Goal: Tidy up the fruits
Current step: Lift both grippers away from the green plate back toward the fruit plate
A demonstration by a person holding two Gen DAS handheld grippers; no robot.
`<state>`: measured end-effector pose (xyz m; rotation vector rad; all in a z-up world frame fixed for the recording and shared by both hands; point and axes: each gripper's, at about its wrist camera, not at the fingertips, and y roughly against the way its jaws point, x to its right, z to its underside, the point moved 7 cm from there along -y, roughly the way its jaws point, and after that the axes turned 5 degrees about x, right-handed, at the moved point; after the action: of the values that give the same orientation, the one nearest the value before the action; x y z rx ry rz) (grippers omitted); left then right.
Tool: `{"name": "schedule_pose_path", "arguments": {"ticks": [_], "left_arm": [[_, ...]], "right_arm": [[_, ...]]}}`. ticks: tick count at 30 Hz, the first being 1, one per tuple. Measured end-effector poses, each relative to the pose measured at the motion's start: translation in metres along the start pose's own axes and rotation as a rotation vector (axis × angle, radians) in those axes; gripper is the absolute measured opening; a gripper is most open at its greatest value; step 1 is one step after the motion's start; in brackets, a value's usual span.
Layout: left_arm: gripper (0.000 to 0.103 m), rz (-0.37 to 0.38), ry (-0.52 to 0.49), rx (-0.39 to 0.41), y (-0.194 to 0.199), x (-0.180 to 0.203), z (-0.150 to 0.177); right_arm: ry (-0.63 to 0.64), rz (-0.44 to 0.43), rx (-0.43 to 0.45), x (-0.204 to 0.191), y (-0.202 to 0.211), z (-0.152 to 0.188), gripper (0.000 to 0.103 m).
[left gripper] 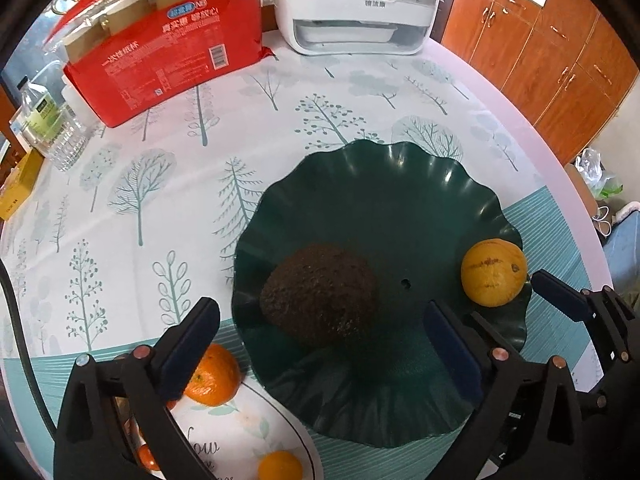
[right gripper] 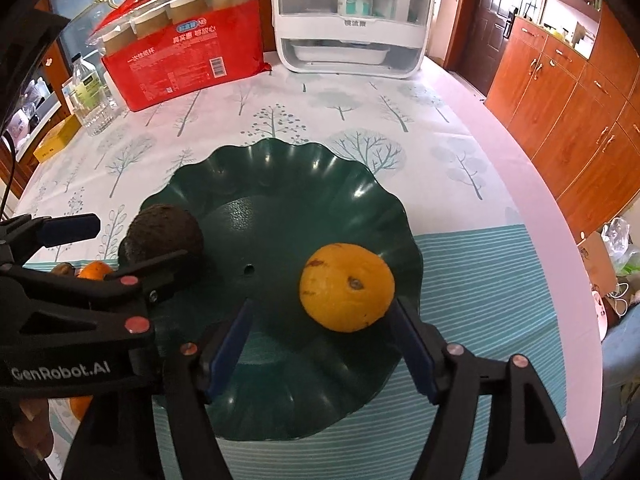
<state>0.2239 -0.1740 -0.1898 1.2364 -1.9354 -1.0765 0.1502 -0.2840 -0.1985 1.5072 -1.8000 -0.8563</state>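
A tree-patterned surface point(left gripper: 160, 184) carries a dark green scalloped dish point(right gripper: 320, 184). In it lie a brown avocado point(left gripper: 320, 296) and a yellow orange point(right gripper: 346, 286). Left tongs point(left gripper: 322, 330) gape wide around the avocado; right tongs point(right gripper: 324, 344) spread wide, the orange between their tips, ungripped.

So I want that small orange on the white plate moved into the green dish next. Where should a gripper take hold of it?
Grip the small orange across its widest middle, coming from above. It is round, so any axis works, but the left gripper, open, sits right beside it, and the white plate blocks a low approach.
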Motion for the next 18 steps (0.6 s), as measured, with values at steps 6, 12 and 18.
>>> {"name": "schedule_pose_path", "arguments": {"ticks": [6, 12, 18], "left_arm": [[0.101, -0.016, 0.027, 0.024, 0.012, -0.006, 0.000], [0.101, -0.029, 0.048, 0.033, 0.024, -0.011, 0.011], [0.101, -0.042, 0.065, 0.034, 0.037, -0.018, 0.028]], "right_arm": [[0.013, -0.006, 0.011, -0.004, 0.010, 0.000, 0.072], [0.028, -0.006, 0.020, -0.008, 0.020, 0.004, 0.072], [0.040, -0.017, 0.024, -0.014, 0.032, 0.011, 0.072]]}}
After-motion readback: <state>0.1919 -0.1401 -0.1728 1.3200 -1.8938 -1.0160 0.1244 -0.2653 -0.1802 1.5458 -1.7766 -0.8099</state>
